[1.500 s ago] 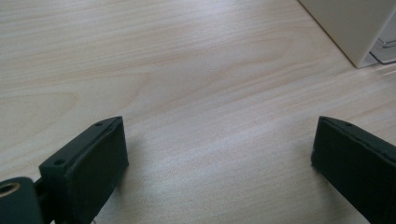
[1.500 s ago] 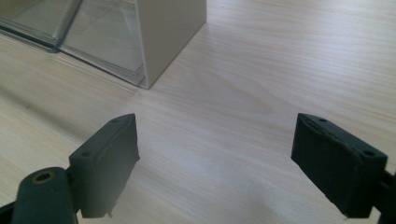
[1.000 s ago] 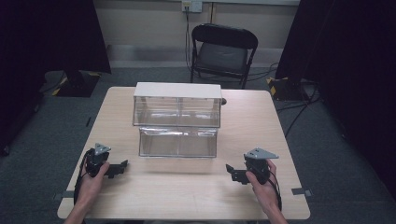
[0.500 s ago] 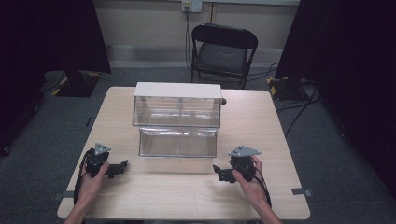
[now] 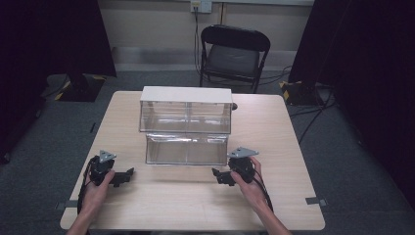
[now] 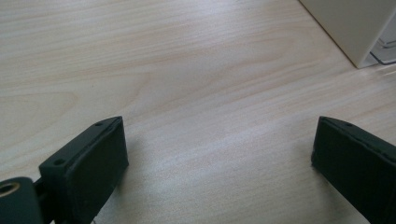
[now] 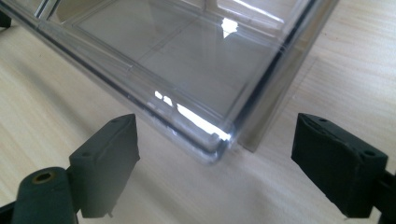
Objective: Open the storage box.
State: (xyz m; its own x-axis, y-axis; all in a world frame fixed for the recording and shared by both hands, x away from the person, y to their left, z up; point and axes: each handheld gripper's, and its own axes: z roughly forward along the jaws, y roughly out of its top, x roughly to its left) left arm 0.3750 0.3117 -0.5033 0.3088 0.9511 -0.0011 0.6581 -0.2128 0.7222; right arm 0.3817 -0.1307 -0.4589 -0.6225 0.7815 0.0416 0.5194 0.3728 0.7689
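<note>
Shifted inward since a second ago: right gripper (image 5: 221,175), from the table's right edge to just off the near right corner of the clear drawer (image 5: 186,149); left gripper (image 5: 122,175) unmoved.

Right gripper (image 7: 215,158): jaws spread wide, grasping nothing; rounded corner of clear drawer (image 7: 196,60) lying between and just ahead of the jaw tips, not touching either.

Left gripper (image 6: 217,154): jaws released, wide apart, empty; bare wooden table (image 6: 177,70) between them; cream corner of cabinet (image 6: 355,23) well beyond the right-hand jaw.

Beyond drawer: clear cabinet with white top (image 5: 186,110), touching drawer's far side.

Farthest: black folding chair (image 5: 234,54), past table's far edge.
</note>
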